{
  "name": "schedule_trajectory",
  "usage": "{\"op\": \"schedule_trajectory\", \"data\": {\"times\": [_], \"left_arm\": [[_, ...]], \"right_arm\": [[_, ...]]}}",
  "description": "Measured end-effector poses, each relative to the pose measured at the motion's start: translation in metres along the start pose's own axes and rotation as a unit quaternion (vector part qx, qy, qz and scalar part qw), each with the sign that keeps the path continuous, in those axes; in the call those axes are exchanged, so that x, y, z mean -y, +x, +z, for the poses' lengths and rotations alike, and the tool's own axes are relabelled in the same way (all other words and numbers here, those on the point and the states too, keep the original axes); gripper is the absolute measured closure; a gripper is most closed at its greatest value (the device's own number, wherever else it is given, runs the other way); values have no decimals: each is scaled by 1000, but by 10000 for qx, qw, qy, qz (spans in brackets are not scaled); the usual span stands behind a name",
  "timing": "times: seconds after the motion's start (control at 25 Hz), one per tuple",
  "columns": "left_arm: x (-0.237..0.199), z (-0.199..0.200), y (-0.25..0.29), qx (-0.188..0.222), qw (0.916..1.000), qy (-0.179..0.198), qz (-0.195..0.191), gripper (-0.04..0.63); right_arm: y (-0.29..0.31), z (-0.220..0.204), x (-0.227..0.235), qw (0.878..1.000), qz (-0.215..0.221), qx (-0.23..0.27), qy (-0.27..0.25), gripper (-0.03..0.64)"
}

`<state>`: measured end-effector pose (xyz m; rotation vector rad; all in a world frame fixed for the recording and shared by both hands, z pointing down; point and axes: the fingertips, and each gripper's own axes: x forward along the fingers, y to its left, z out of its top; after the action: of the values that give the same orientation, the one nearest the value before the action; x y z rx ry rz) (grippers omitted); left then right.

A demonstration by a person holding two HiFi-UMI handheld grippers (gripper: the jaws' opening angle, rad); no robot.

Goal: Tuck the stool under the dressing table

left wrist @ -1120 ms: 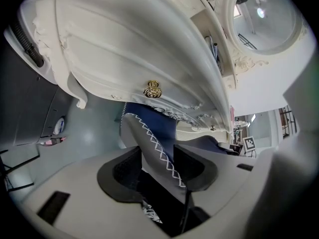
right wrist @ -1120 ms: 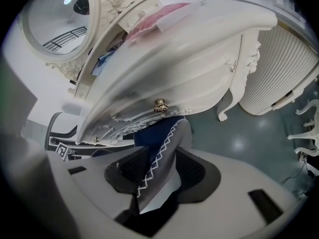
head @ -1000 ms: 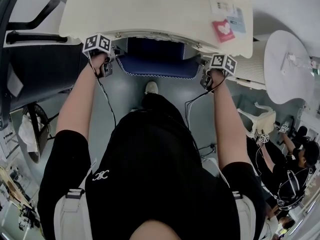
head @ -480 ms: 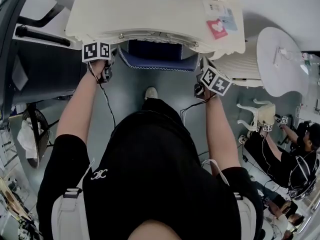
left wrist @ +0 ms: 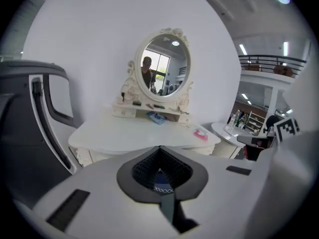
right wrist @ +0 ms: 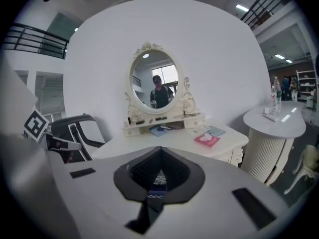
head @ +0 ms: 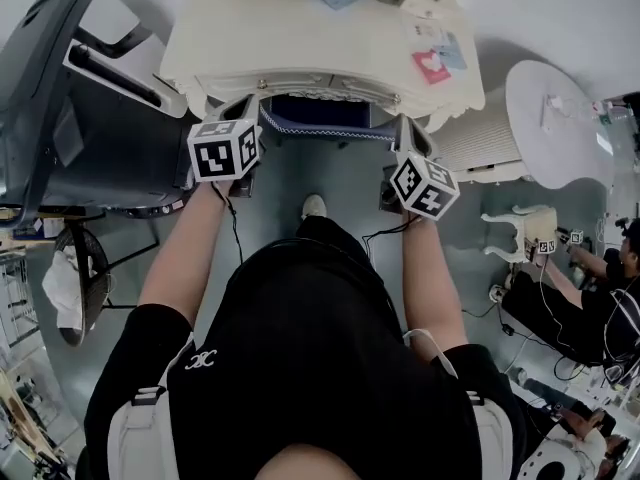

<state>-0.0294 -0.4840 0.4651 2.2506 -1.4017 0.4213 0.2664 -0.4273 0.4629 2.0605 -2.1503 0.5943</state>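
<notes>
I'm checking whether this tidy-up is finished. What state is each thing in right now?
Stool, tucked under the dressing table, only the blue seat's front edge showing.
Dressing table, upright, small items on top.
Mirror, upright on the table.
Pink card, lying flat on the tabletop.
Left gripper, fingers shut, empty.
Right gripper, fingers shut, empty.

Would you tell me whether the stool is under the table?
Under: of the stool only a blue edge shows past the table.

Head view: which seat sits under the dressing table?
The blue stool, partly under the dressing table; the grey office chair stands at left, the small white chair off right.
</notes>
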Motion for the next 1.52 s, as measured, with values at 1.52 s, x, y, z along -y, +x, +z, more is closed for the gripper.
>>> {"op": "schedule_trajectory", "data": {"times": [1.52], "left_arm": [[124,12,-149,953,9910,747,-563,591]], "right_arm": [[-166,45,-117,9897,366,1184,-715,609]]}}
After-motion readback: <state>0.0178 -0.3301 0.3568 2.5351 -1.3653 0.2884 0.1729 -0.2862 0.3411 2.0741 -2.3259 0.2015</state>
